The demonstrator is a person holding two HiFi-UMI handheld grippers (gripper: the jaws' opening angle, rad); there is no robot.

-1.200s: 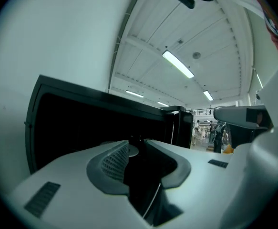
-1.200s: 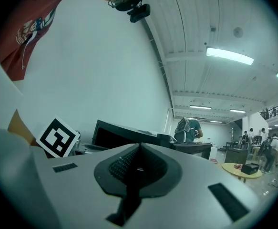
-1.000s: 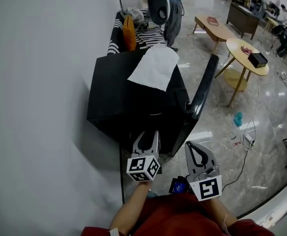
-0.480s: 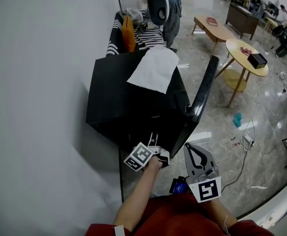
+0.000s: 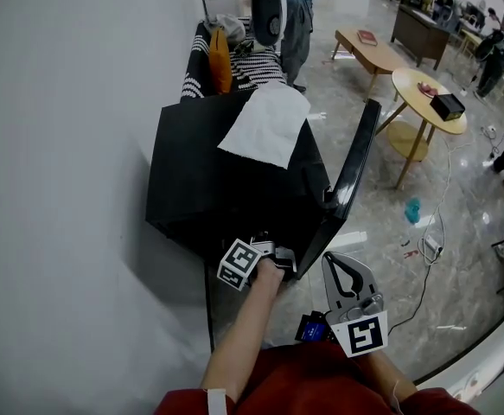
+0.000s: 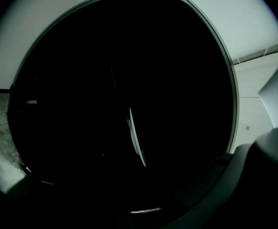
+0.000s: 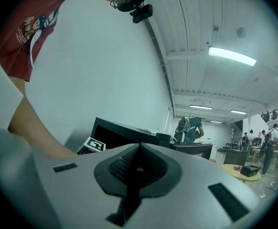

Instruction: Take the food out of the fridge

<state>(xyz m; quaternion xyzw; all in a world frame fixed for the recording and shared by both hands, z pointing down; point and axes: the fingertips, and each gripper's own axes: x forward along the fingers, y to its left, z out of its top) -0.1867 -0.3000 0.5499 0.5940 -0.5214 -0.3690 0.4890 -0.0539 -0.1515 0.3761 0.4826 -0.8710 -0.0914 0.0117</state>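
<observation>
Left tongs (image 5: 273, 251), just spread wide, empty, inside the fridge (image 5: 208, 180); pale rim (image 6: 136, 137) there looks rigid, slippery, so pinch its edge. Right tongs (image 5: 348, 277) closed, outside the fridge.

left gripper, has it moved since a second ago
Yes: the left gripper rolled and moved up the picture toward the open black fridge, its fingers just opening; nothing shows between them.

- Plain white wall (image 5: 61, 145) on the left
- Glossy marble-look floor (image 5: 390, 214)
- Round wooden table (image 5: 424, 102), long low table (image 5: 377, 48) further back
- Strip lights (image 7: 231, 55) overhead
</observation>
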